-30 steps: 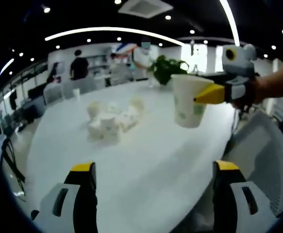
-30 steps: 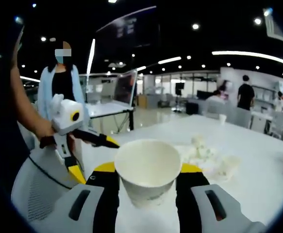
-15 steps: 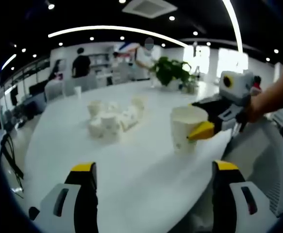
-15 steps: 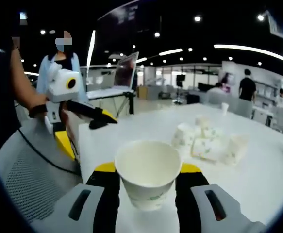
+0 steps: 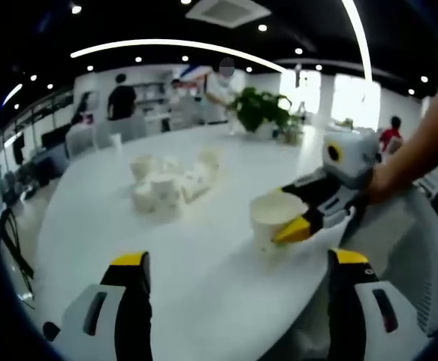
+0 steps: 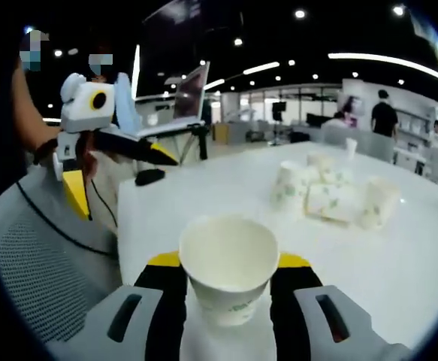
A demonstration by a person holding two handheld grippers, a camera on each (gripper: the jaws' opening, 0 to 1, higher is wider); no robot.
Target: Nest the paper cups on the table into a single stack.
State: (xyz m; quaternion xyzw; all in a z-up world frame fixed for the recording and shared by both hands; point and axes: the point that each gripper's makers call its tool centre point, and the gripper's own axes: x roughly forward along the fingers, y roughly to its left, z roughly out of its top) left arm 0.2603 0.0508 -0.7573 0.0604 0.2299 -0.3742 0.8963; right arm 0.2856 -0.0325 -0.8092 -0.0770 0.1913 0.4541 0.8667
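The right gripper point(image 6: 228, 280) reaches forward low over the white desk point(image 6: 203, 195), its jaws pinching one paper cup point(image 6: 228, 265) by the sides, mouth up. In the left gripper view the same cup point(image 5: 273, 219) sits at or just above the desk surface near the edge — whether it touches is unclear — with the person's forearm point(image 5: 414, 154) coming in from the right behind the gripper point(image 5: 294, 214). The left gripper point(image 5: 237, 301) hangs level over the near edge of the desk, jaws spread wide with nothing between them; in the right gripper view it point(image 6: 140, 150) is held up beside a grey mesh chair point(image 6: 38, 256). Farther along the desk lies a loose cluster of cups point(image 6: 331, 192) — roughly six or seven, some tipped over, the exact count blurred. A single small cup point(image 5: 116, 141) stands well apart, at the far edge.
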